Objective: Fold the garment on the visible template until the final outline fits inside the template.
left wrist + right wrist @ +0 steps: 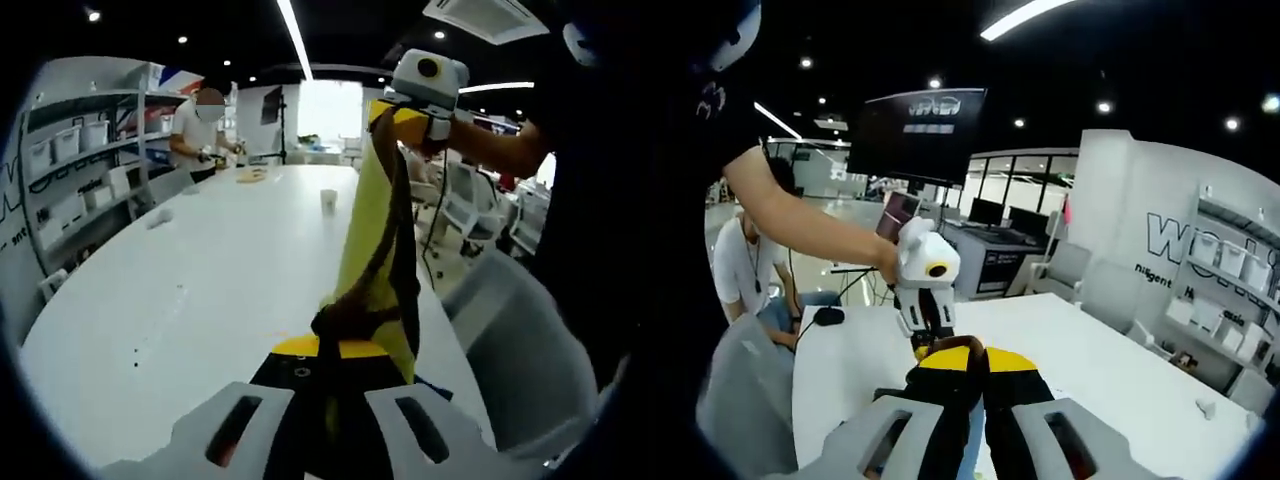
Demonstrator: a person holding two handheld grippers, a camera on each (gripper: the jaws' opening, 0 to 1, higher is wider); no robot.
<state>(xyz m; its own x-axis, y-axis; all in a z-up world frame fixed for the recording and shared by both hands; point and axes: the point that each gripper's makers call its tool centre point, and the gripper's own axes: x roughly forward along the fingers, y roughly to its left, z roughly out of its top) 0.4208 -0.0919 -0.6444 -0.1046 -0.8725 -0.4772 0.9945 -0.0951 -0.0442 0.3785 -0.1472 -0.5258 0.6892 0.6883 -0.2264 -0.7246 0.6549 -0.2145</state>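
Observation:
A yellow and black garment (375,230) hangs stretched in the air above the white table (200,290). My left gripper (330,395) is shut on its lower, bunched end. In the left gripper view the right gripper (405,125) holds the upper end high, a person's hand around it. In the right gripper view my right gripper (975,410) is shut on the garment (960,365), and the left gripper (927,340) grips the far end just above the table (1090,350). A sliver of blue (432,384) shows under the garment.
A person (200,130) stands at the table's far end by shelves (80,160) with boxes. A small cup (328,199) stands mid-table. Grey chairs (520,340) line the near side, and another person (750,270) sits beyond them.

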